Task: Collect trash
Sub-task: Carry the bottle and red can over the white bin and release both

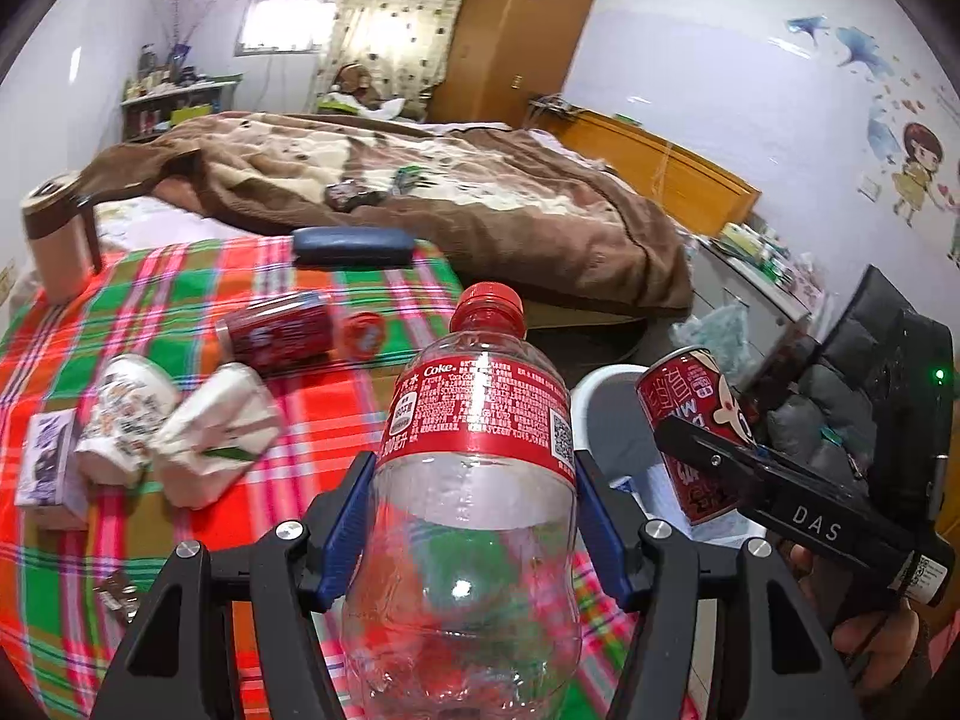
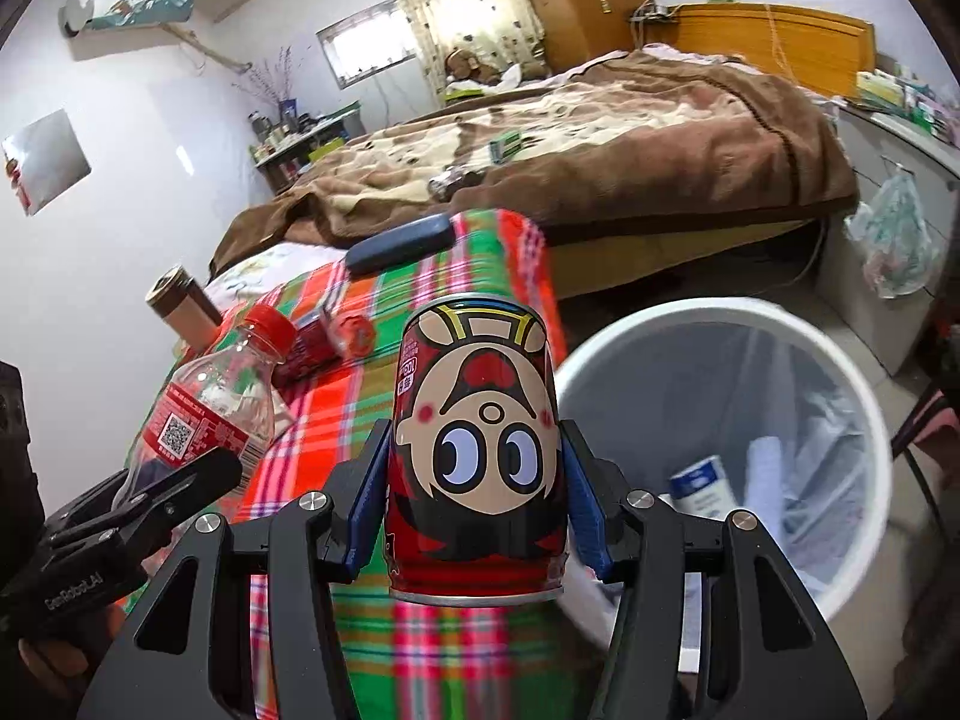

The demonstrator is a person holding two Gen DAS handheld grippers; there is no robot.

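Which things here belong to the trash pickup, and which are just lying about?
Job:
- empty Coke bottle, in the left gripper
- cartoon-face can, in the right gripper
- white trash bin
- red can on its side
- crumpled cups

Lying about:
- brown mug
- dark blue case
- brown blanket

Home bedroom: bed (image 1: pixel 456 192), wardrobe (image 1: pixel 516 30), curtain (image 1: pixel 390 18).
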